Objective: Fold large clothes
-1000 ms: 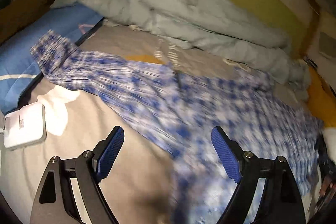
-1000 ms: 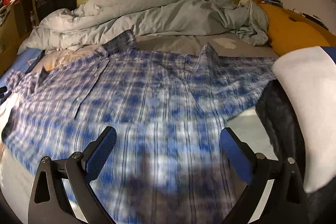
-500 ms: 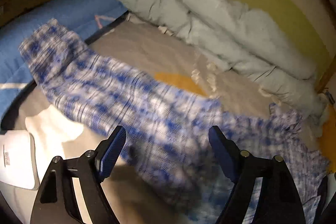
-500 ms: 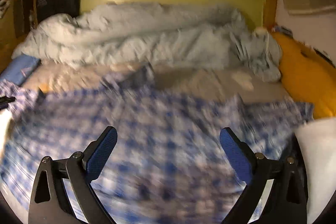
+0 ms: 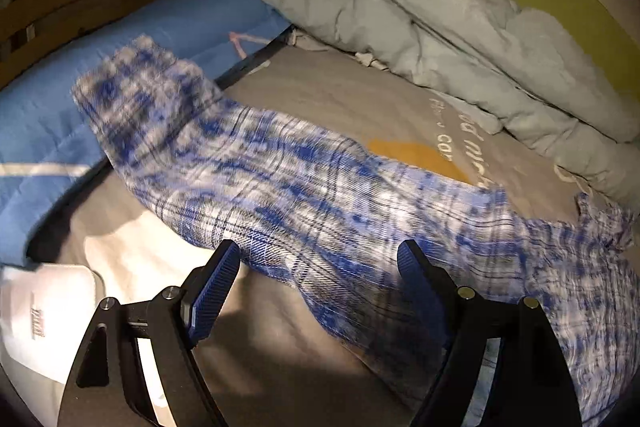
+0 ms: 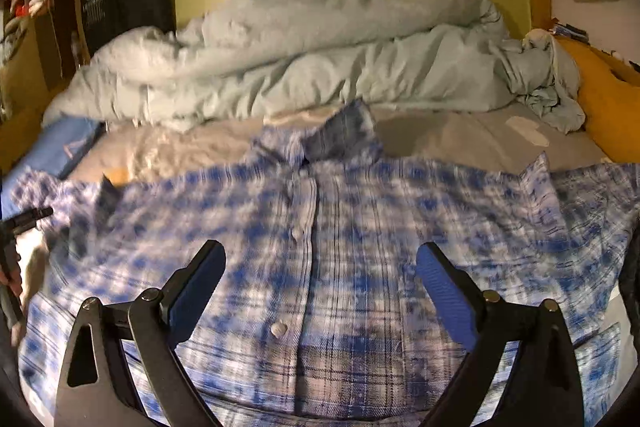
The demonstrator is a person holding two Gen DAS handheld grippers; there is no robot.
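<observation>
A blue-and-white plaid button-front shirt (image 6: 320, 267) lies spread front-up on the grey printed bed sheet (image 5: 360, 99), collar toward the crumpled pale-green duvet (image 6: 320, 59) at the headboard end. The button placket runs away from the right gripper (image 6: 320, 283), roughly along the line it points in.

Left wrist view: one long sleeve (image 5: 248, 163) stretches across the bed, its cuff end resting on the blue quilted pad (image 5: 60, 99) at the upper left, its shoulder end joining the body of the shirt at lower right. The long axis of the sleeve runs diagonally across the line of the left gripper (image 5: 318, 277). The lower edge of the sleeve sits just ahead of and between its fingers (image 5: 216, 287). A white cloth (image 5: 132, 259) and a white flat box (image 5: 40, 315) lie beside it on the left.

Judgement: the left hand is the nearer to this sleeve; a sleeve fold inward would fall to it.

Fingers: the left pair stands wide apart, gripping nothing; whether the pads brush the fabric cannot be told through the blur. The right pair is likewise spread wide over the chest of the shirt, holding nothing.
</observation>
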